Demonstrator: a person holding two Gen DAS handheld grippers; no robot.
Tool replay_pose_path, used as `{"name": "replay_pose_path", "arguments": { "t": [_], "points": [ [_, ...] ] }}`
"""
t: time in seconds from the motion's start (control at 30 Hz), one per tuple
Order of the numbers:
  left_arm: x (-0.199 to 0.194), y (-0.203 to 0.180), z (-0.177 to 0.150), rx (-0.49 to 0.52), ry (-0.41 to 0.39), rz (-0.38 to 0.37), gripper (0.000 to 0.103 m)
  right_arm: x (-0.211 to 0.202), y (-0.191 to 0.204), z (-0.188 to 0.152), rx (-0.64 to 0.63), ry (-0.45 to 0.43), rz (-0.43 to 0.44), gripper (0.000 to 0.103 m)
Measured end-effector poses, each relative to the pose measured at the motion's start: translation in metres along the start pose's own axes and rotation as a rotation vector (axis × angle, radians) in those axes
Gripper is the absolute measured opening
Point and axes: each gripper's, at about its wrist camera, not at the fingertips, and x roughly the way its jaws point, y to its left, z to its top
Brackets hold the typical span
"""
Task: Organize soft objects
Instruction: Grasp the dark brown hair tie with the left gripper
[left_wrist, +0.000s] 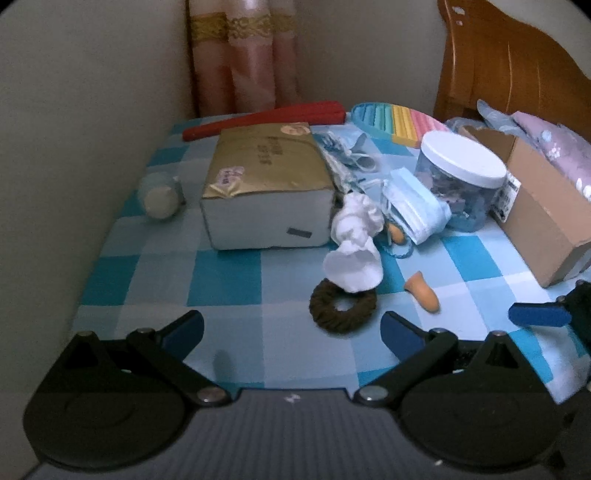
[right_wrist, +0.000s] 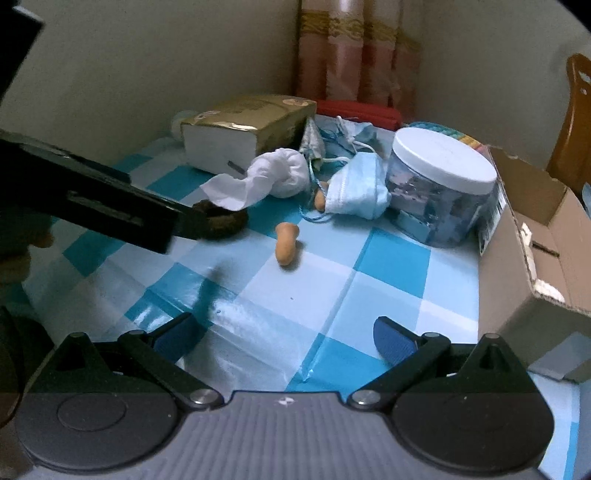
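A dark brown scrunchie (left_wrist: 343, 309) lies on the blue checked tablecloth just ahead of my open left gripper (left_wrist: 293, 332). A white sock (left_wrist: 355, 240) drapes over its far edge. An orange earplug (left_wrist: 423, 293) lies to its right, and a second earplug (left_wrist: 396, 233) sits by a blue face mask (left_wrist: 413, 206). In the right wrist view my right gripper (right_wrist: 284, 334) is open and empty above the cloth, with the earplug (right_wrist: 287, 244), sock (right_wrist: 266, 181), mask (right_wrist: 360, 188) and scrunchie (right_wrist: 221, 221) ahead. The left gripper's body (right_wrist: 99, 199) reaches to the scrunchie.
A gold-wrapped box (left_wrist: 267, 184) stands at the back left with a small bottle (left_wrist: 160, 195) beside it. A clear jar with a white lid (left_wrist: 460, 177) and an open cardboard box (left_wrist: 546, 206) stand at the right. A red case (left_wrist: 266, 120) and a pastel tray (left_wrist: 399, 120) lie behind.
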Motion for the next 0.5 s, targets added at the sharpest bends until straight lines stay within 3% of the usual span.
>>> {"name": "replay_pose_path", "arguments": {
  "t": [0.13, 0.2, 0.37, 0.5],
  "points": [
    [0.008, -0.005, 0.003, 0.007, 0.003, -0.019, 0.096, 0.001, 0.001, 0.000, -0.004, -0.007, 0.006, 0.103],
    [0.012, -0.008, 0.004, 0.011, 0.002, -0.024, 0.084, 0.002, 0.000, 0.000, 0.001, -0.009, 0.011, 0.103],
    [0.017, -0.014, 0.005, 0.010, 0.003, -0.038, 0.067, 0.003, -0.002, 0.000, 0.010, -0.012, 0.024, 0.103],
    [0.018, -0.021, 0.006, 0.029, 0.005, -0.064, 0.062, 0.004, -0.002, 0.000, 0.006, -0.012, 0.025, 0.103]
  ]
}}
